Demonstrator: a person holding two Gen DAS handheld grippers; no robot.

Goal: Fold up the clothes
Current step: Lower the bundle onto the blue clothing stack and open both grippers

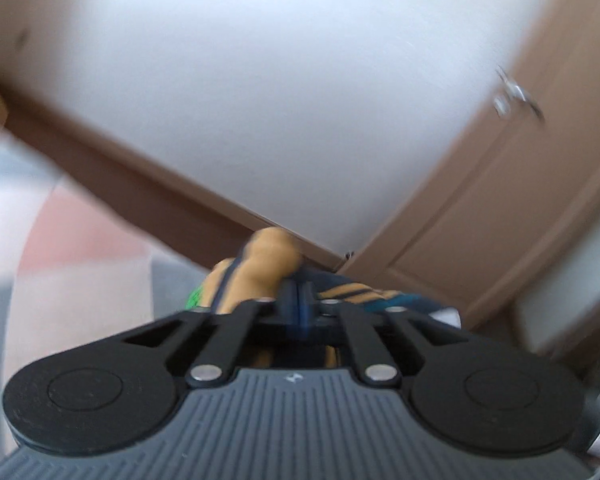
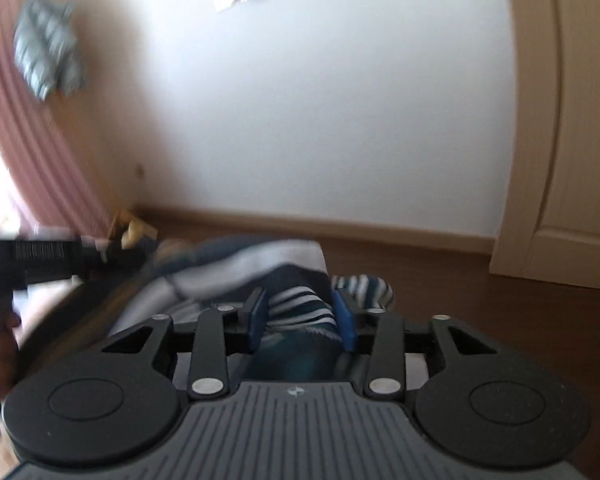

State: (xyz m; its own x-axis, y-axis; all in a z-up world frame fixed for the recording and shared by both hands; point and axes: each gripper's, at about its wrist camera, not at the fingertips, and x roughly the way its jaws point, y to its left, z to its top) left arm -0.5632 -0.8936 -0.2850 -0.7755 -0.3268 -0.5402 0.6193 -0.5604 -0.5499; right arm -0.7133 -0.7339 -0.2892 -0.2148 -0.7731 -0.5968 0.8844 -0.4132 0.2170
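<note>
A striped garment in navy, tan, teal and white is held up between both grippers. In the left wrist view my left gripper [image 1: 297, 300] is shut on a bunched tan and navy part of the garment [image 1: 259, 264]. In the right wrist view my right gripper [image 2: 300, 312] has its blue pads part open, with a navy and white striped fold of the garment [image 2: 300, 304] between them. More of the cloth [image 2: 239, 268] stretches left toward the other gripper [image 2: 59, 260], seen at the left edge. Both views are blurred.
A white wall [image 1: 259, 100], a brown skirting [image 2: 300, 224] and dark wood floor [image 2: 500, 320] lie ahead. A beige door [image 2: 572, 140] stands at the right. A pink curtain [image 2: 19, 140] hangs at the left, with a grey striped cloth [image 2: 47, 52] beside it.
</note>
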